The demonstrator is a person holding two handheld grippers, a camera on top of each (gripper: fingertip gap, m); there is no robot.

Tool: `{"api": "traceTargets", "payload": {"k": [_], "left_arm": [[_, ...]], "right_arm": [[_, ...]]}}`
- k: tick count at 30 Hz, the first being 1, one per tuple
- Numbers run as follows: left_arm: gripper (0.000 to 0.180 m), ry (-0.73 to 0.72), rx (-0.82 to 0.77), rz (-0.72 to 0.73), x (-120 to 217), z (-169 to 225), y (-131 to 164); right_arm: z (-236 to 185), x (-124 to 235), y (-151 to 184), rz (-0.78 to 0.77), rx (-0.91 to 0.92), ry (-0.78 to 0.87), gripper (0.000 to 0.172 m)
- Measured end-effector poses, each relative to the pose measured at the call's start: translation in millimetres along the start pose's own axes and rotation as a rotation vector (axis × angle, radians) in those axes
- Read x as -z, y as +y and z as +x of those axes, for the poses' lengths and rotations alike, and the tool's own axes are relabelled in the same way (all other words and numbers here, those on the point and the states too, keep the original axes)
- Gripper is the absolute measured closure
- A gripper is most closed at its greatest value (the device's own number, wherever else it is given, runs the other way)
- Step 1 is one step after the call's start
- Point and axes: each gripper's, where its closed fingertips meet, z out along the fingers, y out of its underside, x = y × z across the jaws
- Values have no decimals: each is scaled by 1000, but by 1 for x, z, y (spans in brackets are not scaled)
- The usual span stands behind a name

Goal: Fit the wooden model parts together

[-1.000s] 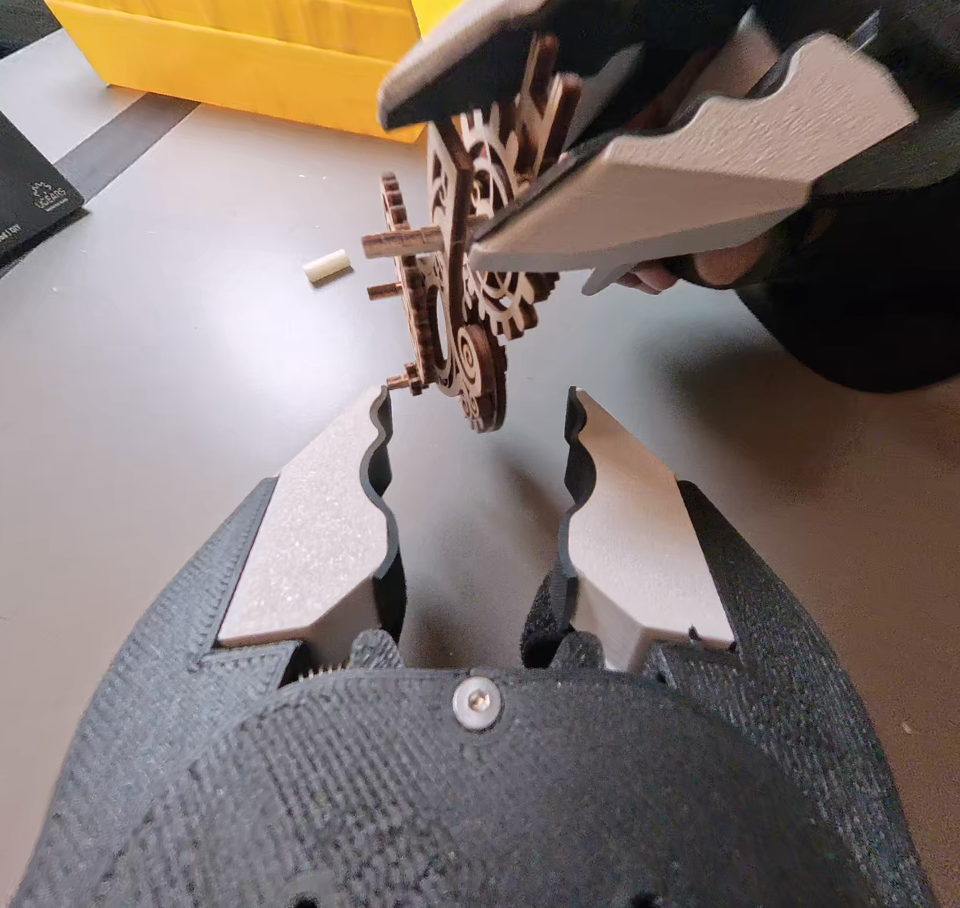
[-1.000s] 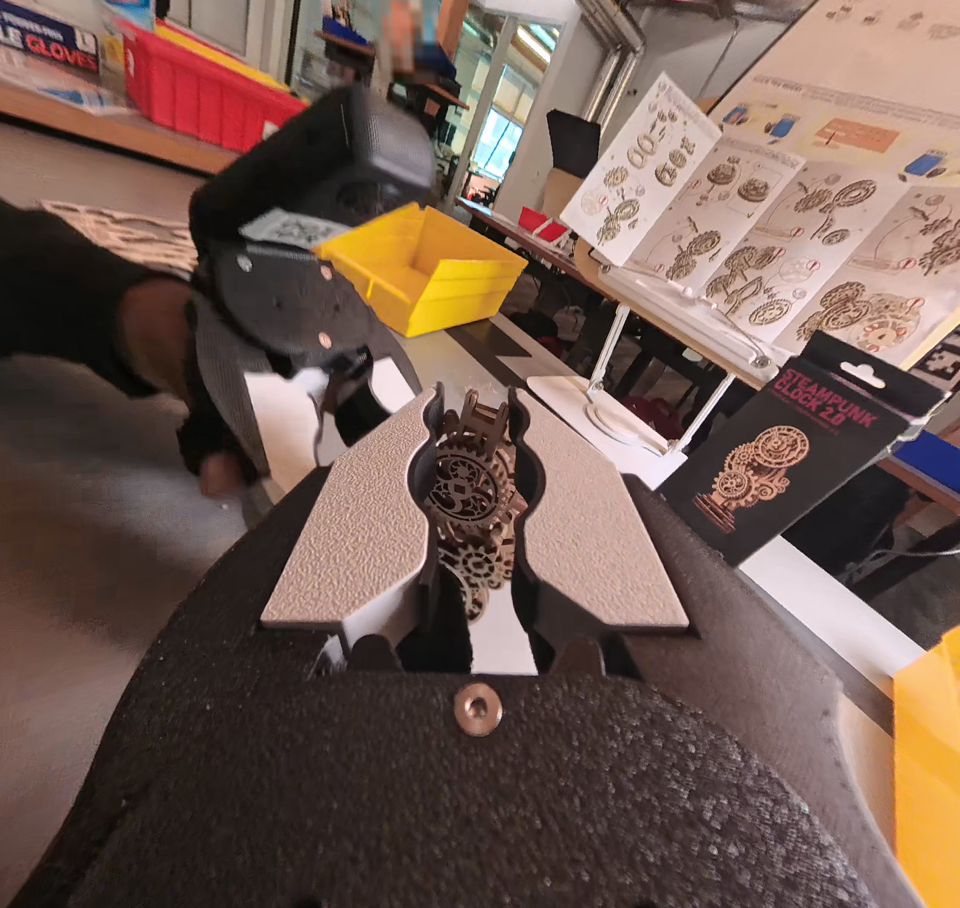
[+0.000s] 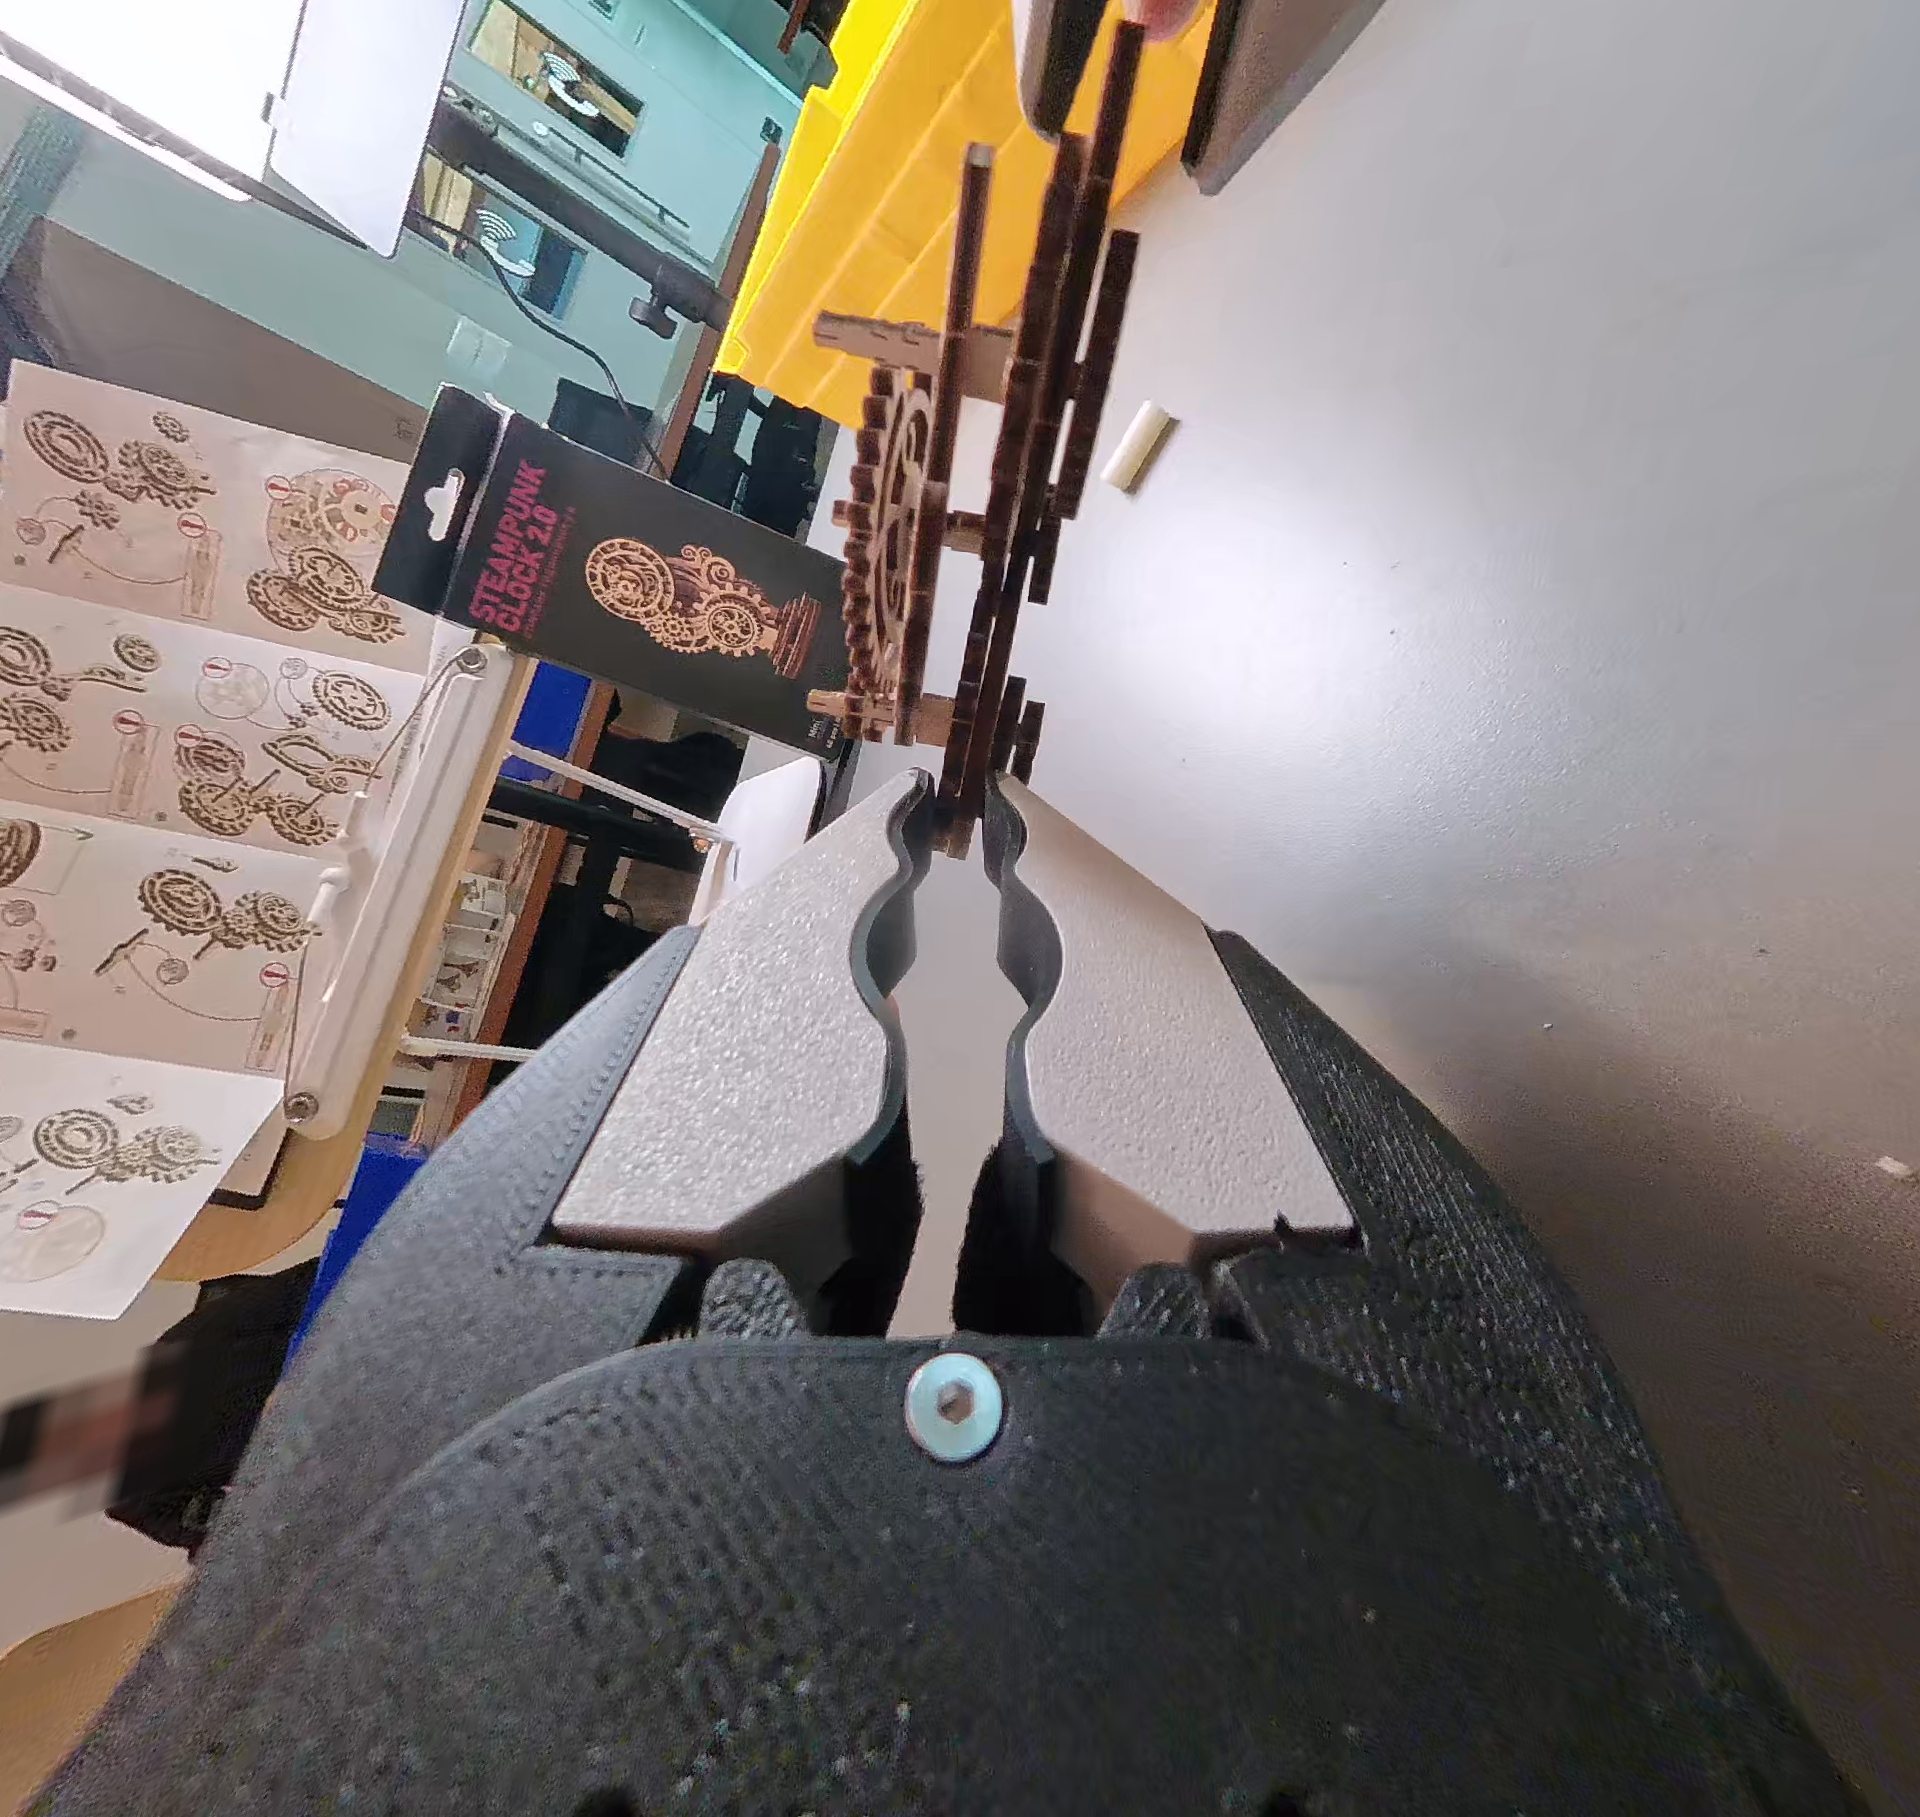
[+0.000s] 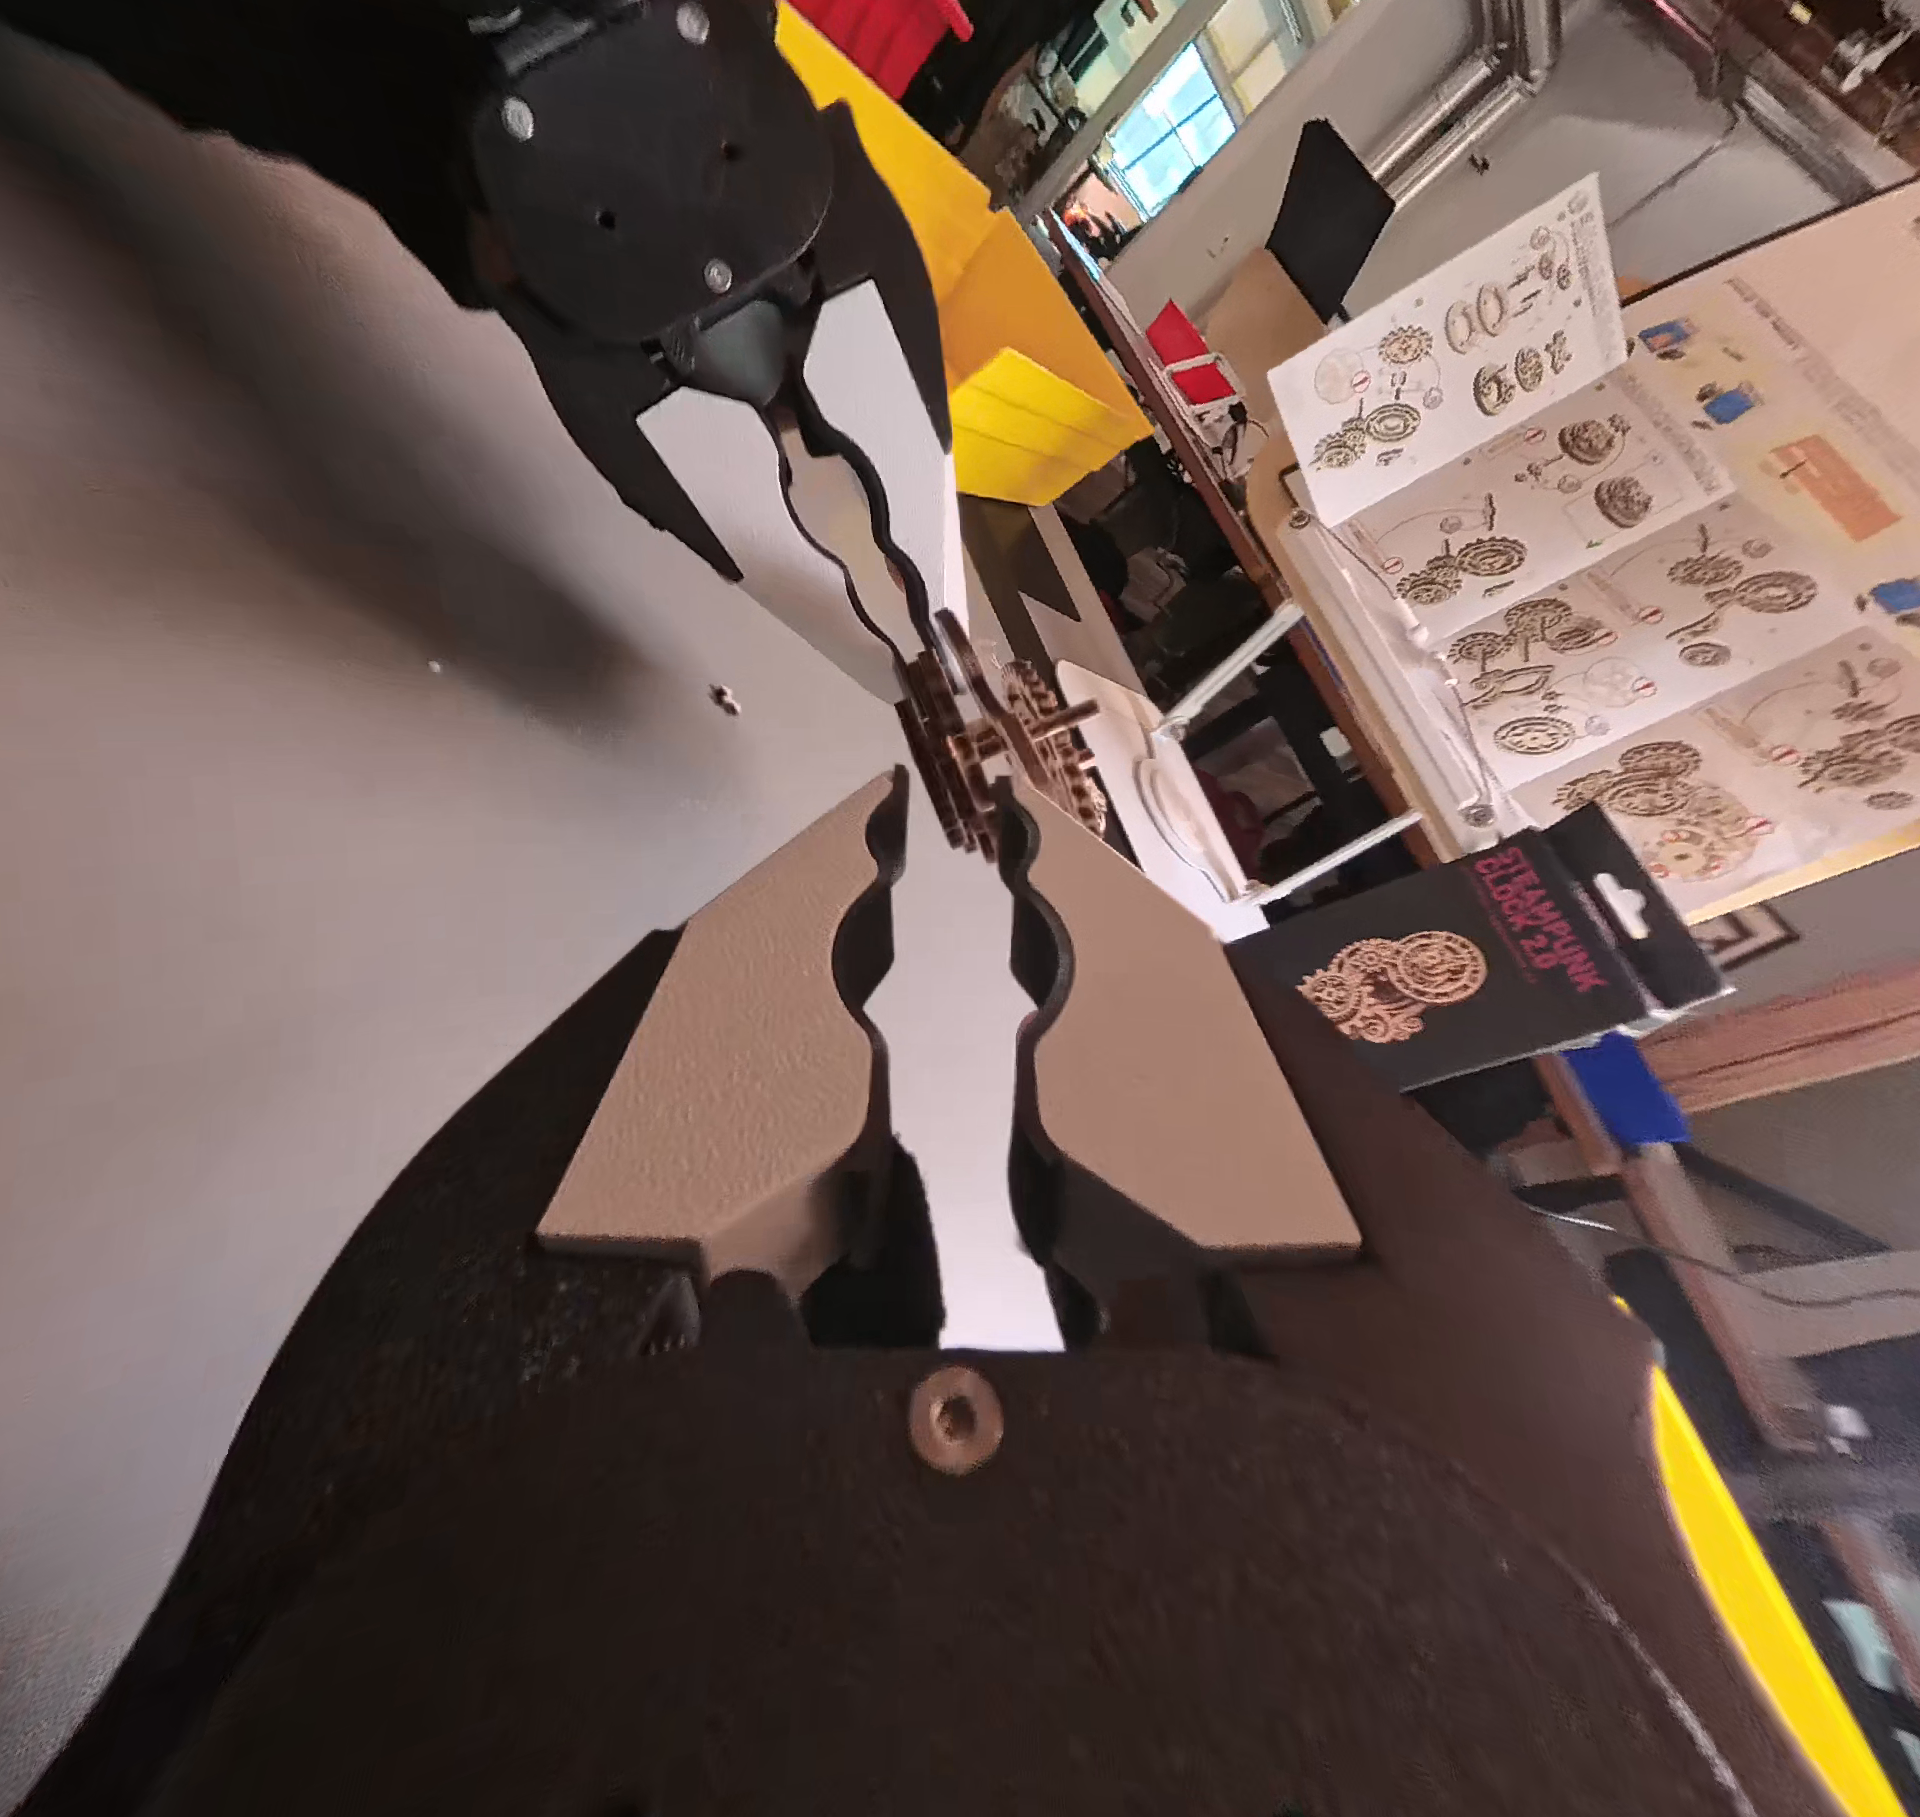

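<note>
The wooden model (image 3: 966, 520), with several gears already joined, hangs mid-frame above the surface (image 3: 1455, 728), gripped by the left gripper's (image 3: 961, 817) jaws, while the right gripper's (image 4: 951, 832) jaws stand open around its other end, so more fitting seems left.

Dark wooden gear assembly (image 3: 977, 520), edge-on, aloft between both tongs

A grey table (image 3: 1455, 832) carries a yellow bin (image 3: 883, 157) and a small white peg (image 3: 1138, 446).

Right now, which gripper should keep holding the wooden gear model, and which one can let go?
Probably the left gripper: its fingertips pinch the wooden gear model's edge. The right gripper shows a gap at one fingertip, so it seems free.
</note>
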Motion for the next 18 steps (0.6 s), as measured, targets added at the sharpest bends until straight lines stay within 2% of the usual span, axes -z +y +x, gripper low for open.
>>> {"api": "traceTargets", "payload": {"k": [2,8,10,14,18], "left_arm": [[173,4,-3,-4,0,1,1],[171,-18,-16,-12,1,-3,5],[169,-53,24,0,2,-12,5],[132,22,331,31,2,-19,11],[128,184,713,116,5,-19,15]], "right_arm": [[-1,-1,2,-21,67,20,164],[-6,-6,8,-71,181,41,165],[-4,-7,7,-79,236,73,166],[-2,-7,4,-66,303,115,168],[-2,-8,6,-70,344,133,170]]}}
